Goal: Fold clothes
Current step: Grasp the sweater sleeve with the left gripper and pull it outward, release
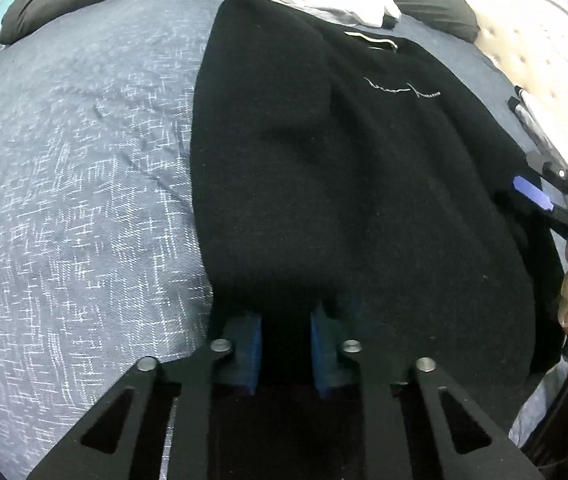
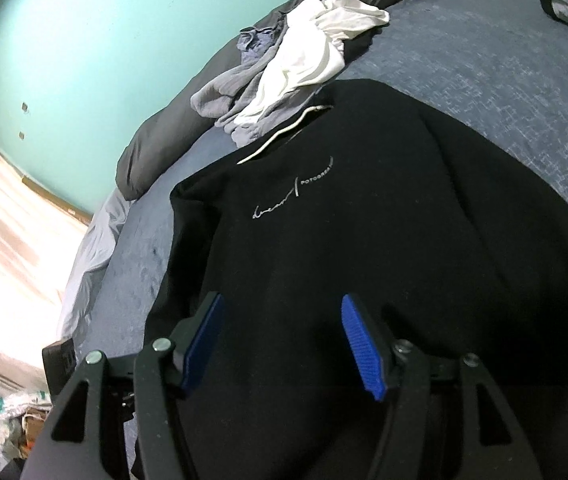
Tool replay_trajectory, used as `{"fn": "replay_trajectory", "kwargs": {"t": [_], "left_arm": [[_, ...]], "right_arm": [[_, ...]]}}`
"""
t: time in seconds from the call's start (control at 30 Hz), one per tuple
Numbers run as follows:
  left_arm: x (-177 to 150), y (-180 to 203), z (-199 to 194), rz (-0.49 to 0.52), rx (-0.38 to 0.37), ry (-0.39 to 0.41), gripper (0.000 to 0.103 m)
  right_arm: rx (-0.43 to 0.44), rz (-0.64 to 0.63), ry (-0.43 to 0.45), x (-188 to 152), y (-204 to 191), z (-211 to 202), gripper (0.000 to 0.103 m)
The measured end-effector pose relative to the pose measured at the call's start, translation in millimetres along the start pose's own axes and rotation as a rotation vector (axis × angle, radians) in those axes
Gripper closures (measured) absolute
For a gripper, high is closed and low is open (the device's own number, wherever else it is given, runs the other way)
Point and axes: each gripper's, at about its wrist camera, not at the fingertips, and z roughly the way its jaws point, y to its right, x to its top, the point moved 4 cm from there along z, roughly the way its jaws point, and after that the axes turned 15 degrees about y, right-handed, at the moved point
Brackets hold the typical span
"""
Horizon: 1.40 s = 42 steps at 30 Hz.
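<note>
Sweater point(image 1: 323, 184) runs lengthwise away from me; my left gripper point(image 1: 285, 344) pinches its near hem, right gripper point(image 2: 284, 340) gapes empty above it.

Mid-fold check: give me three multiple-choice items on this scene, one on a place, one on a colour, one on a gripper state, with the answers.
1. Where does the pile of unfolded clothes lie?
A. beyond the sweater's collar
B. on the floor
C. under the sweater's hem

2. What colour is the sweater spread on the bed?
A. white
B. black
C. teal

3. How does the right gripper stand?
A. shut on the white shirt
B. jaws apart over the sweater
C. out of view

Answers: 1 A, the pile sits past the neckline; 2 B, the fabric is black with pale lettering; 3 B, the blue pads stand wide apart with nothing pinched.
</note>
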Motion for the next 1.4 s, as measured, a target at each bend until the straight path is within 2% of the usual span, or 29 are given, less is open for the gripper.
{"fn": "replay_trajectory", "kwargs": {"t": [0.03,0.17,0.37,0.57,0.67,0.73,0.8,0.87,1.03,1.17,1.3,1.4], "left_arm": [[1,-2,-2,-0.002,0.003,0.004,0.089],[14,-17,-22,0.000,0.053,0.043,0.091],[41,-71,-64,-0.035,0.196,0.111,0.091],[62,-118,-78,-0.010,0.368,0.096,0.091],[64,-134,-71,-0.004,0.417,0.076,0.091],[63,-139,-58,-0.041,0.406,0.050,0.090],[60,-136,-48,-0.062,0.361,0.039,0.089],[55,-133,-48,-0.062,0.351,0.047,0.084],[46,-141,-73,-0.117,0.331,0.096,0.054],[24,-138,-83,-0.166,0.290,0.066,0.050],[-10,-132,-67,-0.159,0.276,-0.019,0.046],[-29,-134,-52,-0.207,0.265,-0.048,0.046]], "right_arm": [[0.001,0.002,-0.004,0,0,1,0.040],[0.008,0.013,-0.005,2,1,1,0.040],[-0.002,0.041,0.021,7,7,-4,0.040],[-0.004,0.055,0.007,2,7,-1,0.040],[-0.005,0.048,0.009,2,7,-1,0.040],[-0.010,0.045,0.011,3,7,-1,0.040],[-0.014,0.047,0.011,3,9,0,0.040],[-0.015,0.050,0.009,2,10,1,0.040],[-0.013,0.055,0.008,1,9,3,0.040],[-0.008,0.051,0.004,-1,5,4,0.040],[-0.004,0.050,0.004,-3,3,3,0.040],[-0.005,0.045,0.005,-3,2,3,0.040]]}}
